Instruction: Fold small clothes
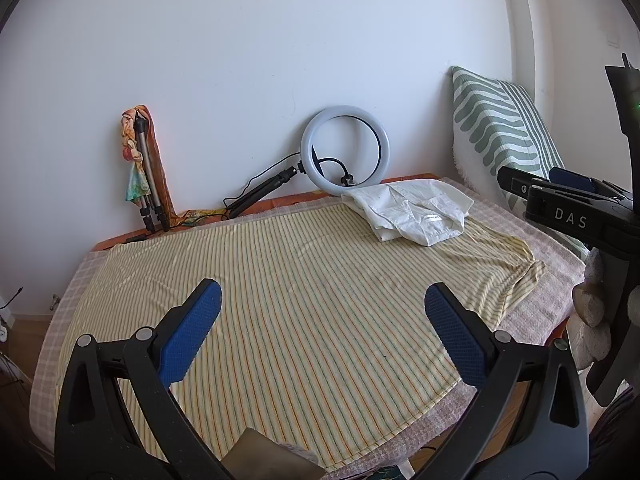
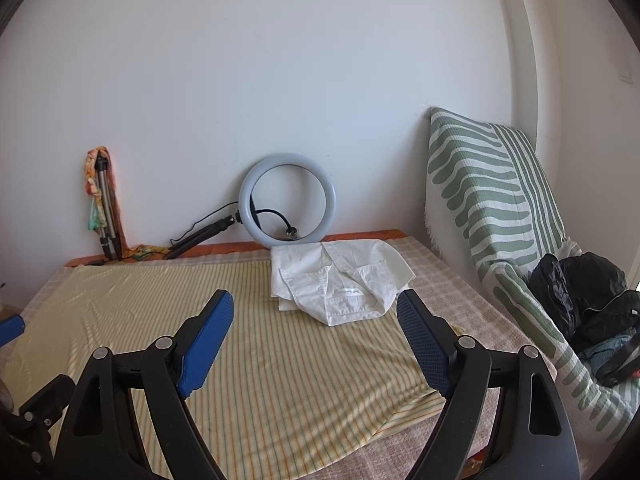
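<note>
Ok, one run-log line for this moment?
left claw open, empty | right claw open, empty | white shirt folded on striped cloth | striped cloth spread flat

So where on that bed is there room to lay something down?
The widest free patch is the striped cloth in front of both open grippers, left and right, short of the white shirt. The checked cover between shirt and pillow is a narrower strip. The back edge is crowded: ring light, tripod, cables.
</note>
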### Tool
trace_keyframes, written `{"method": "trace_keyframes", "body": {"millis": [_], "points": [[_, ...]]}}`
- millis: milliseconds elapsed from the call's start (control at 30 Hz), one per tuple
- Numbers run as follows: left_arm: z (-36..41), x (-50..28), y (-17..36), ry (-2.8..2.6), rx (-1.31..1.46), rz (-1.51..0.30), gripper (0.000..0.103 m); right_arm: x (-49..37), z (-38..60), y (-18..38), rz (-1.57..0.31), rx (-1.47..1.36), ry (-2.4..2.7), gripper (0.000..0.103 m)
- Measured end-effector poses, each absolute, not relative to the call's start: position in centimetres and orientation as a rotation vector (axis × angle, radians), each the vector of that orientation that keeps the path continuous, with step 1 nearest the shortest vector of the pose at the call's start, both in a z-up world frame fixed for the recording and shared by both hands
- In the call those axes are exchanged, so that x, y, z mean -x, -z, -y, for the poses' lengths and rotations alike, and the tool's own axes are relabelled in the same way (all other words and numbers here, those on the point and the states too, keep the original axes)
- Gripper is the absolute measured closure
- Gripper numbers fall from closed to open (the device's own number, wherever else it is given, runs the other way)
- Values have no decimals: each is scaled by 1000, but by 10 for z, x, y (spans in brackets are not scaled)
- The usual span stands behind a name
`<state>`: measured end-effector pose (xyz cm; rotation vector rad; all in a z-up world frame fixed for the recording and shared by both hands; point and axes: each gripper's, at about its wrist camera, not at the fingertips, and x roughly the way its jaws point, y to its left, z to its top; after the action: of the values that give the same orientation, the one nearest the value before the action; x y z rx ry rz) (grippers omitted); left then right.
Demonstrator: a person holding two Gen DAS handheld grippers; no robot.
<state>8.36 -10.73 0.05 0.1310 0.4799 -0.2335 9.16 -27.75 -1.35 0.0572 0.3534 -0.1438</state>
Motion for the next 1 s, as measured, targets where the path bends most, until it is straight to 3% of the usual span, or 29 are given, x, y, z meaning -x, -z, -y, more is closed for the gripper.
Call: {"method": "trace_keyframes", "body": {"millis": [1000], "points": [[101,-80,-4,217,-129,-464,0,-94,272,16,-364,-58,138,19]]}}
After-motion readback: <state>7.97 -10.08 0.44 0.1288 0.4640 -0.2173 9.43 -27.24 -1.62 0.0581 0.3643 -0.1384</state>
